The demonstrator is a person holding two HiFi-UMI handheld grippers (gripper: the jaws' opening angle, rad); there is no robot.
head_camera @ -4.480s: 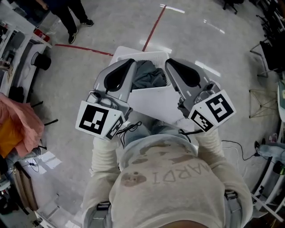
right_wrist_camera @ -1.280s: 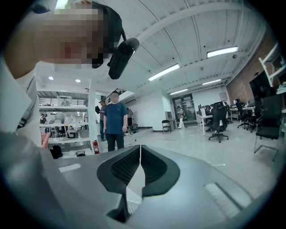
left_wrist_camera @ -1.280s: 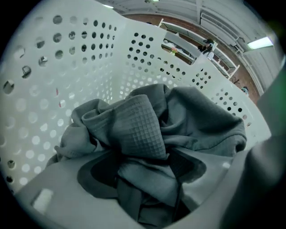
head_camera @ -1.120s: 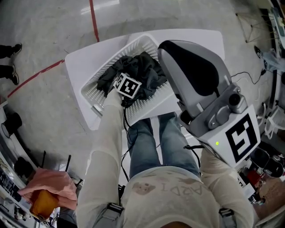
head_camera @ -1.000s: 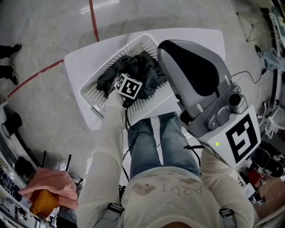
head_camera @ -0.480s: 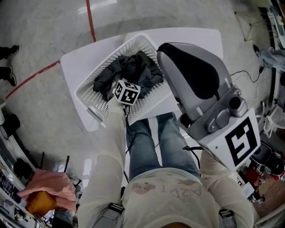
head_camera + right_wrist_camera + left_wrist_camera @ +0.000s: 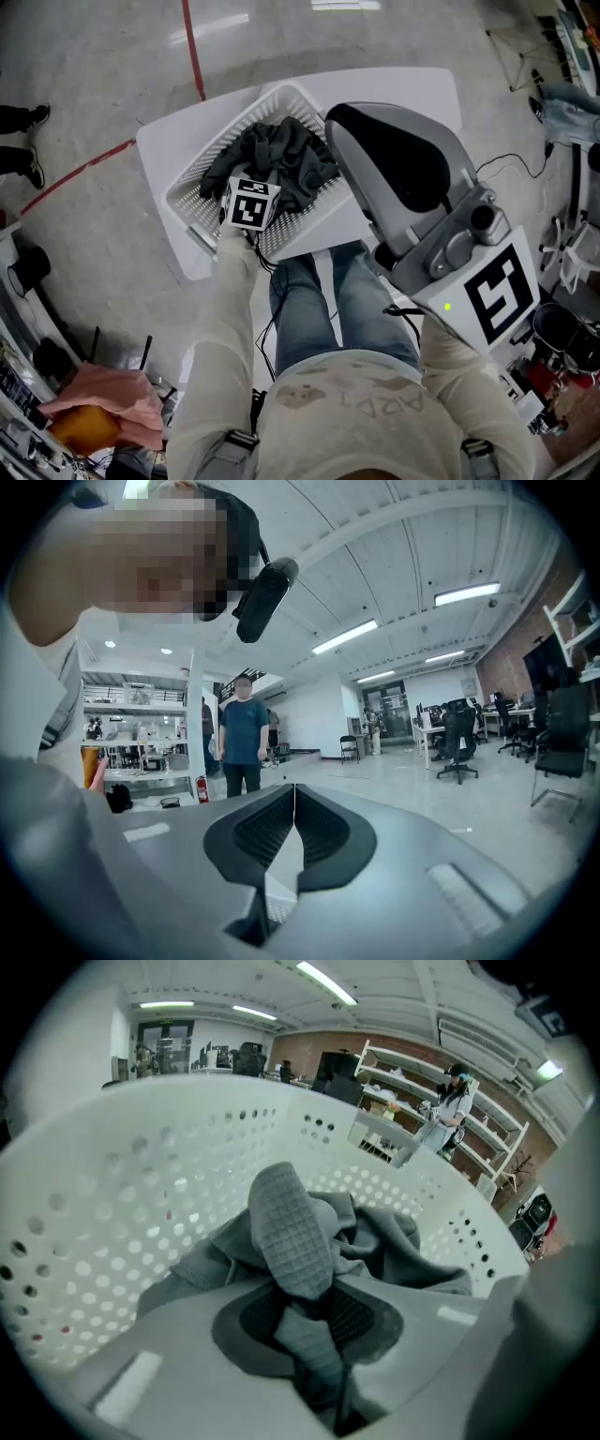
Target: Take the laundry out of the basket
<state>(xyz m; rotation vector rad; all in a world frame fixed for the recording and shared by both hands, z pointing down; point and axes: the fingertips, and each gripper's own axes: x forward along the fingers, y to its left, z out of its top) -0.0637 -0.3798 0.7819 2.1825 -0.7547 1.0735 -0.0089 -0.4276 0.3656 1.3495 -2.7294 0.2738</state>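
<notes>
Head view: a white perforated plastic basket (image 7: 192, 192) stands tilted on a white rectangular counter (image 7: 417, 89) and holds a heap of dark grey crumpled laundry (image 7: 286, 155). The left gripper (image 7: 258, 186) reaches into the basket, its marker cube just above the heap. The right gripper (image 7: 342, 127) is raised close to the camera, above the counter and clear of the basket.

Left gripper view: the fingers (image 7: 361, 1316) pinch a fold of the grey laundry (image 7: 291, 1232), a waffle-textured piece standing up between them, with the basket wall (image 7: 141, 1194) behind.

Right gripper view: the right gripper (image 7: 294, 832) has its fingers (image 7: 323, 832) pressed together on nothing, aimed across an open room.
</notes>
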